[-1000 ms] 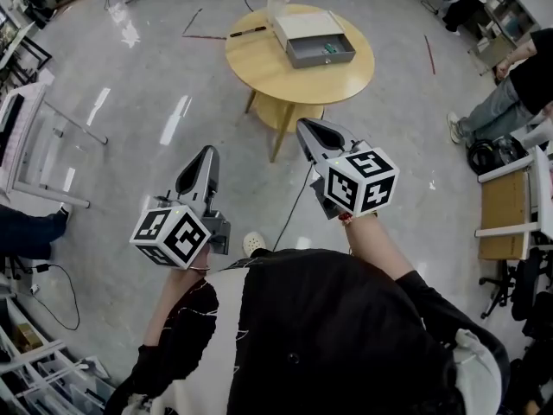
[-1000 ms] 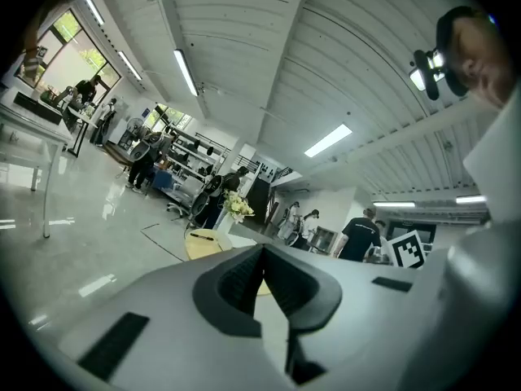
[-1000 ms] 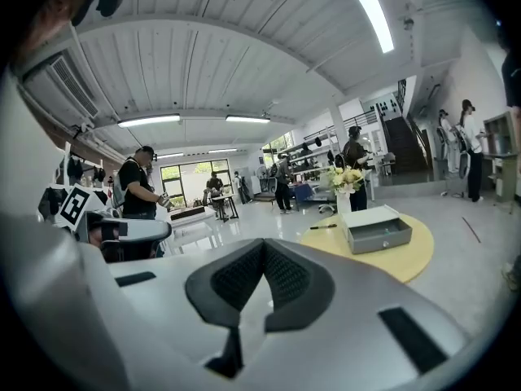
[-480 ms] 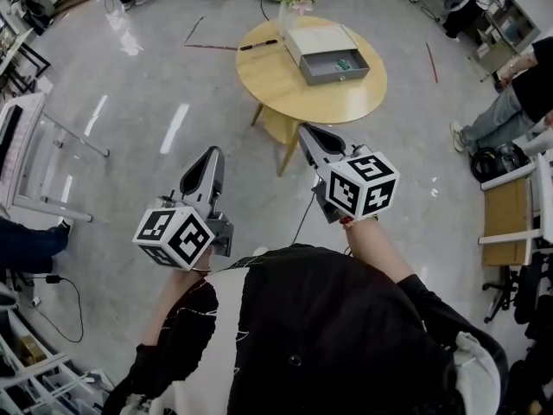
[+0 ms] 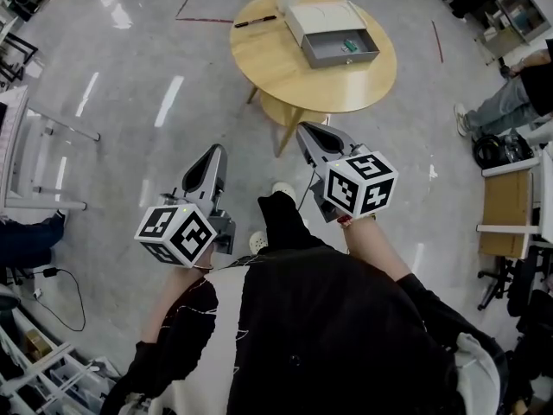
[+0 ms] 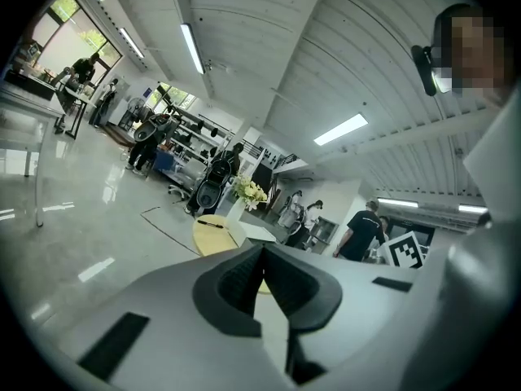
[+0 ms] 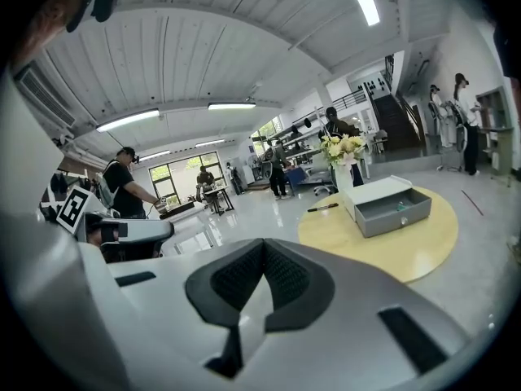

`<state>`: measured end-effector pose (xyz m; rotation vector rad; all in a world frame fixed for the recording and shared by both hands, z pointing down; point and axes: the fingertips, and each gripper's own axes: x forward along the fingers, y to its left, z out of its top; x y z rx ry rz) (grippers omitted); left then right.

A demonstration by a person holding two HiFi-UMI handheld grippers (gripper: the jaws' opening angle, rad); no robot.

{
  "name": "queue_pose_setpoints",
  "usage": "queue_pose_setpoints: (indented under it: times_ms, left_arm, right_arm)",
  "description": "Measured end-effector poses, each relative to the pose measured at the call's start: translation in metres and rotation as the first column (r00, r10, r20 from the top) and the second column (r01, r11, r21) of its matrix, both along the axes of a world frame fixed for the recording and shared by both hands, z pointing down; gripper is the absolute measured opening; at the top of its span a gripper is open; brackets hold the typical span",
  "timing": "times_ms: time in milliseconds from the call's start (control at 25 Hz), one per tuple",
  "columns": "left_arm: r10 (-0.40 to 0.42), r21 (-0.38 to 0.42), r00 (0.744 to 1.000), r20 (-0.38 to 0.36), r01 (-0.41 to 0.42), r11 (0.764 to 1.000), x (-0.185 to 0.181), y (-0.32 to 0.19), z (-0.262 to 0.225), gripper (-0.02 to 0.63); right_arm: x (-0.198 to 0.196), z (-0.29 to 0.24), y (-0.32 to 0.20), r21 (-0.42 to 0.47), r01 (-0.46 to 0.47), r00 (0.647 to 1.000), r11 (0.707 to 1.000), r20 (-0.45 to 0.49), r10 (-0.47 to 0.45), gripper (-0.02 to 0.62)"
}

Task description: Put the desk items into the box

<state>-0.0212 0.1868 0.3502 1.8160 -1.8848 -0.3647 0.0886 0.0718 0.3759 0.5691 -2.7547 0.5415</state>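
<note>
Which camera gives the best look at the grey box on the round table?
The head view: it looks down into the open grey box. The right gripper view shows it side-on; the left gripper view catches only a sliver above the jaws.

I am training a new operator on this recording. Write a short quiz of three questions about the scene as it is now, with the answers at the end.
1. True or false: the right claw is shut on the black pen.
2. Where does the black pen lie?
A. inside the open drawer of the box
B. on the round table, beside the box
C. on the floor under the table
3. Fill in the missing word: the left claw is ____ (open or shut).

Key
1. False. The right claw is shut but empty, and it is not yet over the table.
2. B.
3. Shut, with nothing in it.
</note>
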Motion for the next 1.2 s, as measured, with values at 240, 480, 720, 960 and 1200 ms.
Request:
queue_pose_setpoints:
  times_ms: [240,480,720,960,1200]
  left_arm:
    - [-0.033,0.02,0.999,0.009,0.033,0.999,-0.024,-0.044,-0.011,0.009]
    - [-0.049,0.024,0.999,0.004,0.049,0.998,-0.05,-0.099,-0.019,0.009]
    - [-0.072,0.034,0.997,0.017,0.071,0.997,-0.071,-0.152,-0.029,0.009]
    - [-0.097,0.078,0.994,0.047,0.093,0.993,-0.087,-0.201,-0.05,0.009]
    - [-0.115,0.12,0.991,0.067,0.106,0.987,-0.091,-0.239,-0.062,0.009]
  right_arm:
    - [-0.024,-0.007,-0.047,0.013,0.021,1.0,1.0,0.009,-0.022,0.005]
    - [-0.058,-0.018,-0.101,0.017,0.058,0.998,0.998,0.015,-0.058,0.005]
    - [-0.088,-0.034,-0.156,0.036,0.087,0.995,0.996,0.051,-0.088,0.005]
    - [-0.106,-0.055,-0.202,0.069,0.115,0.989,0.991,0.086,-0.121,0.005]
    - [-0.113,-0.071,-0.24,0.109,0.145,0.982,0.983,0.105,-0.157,0.005]
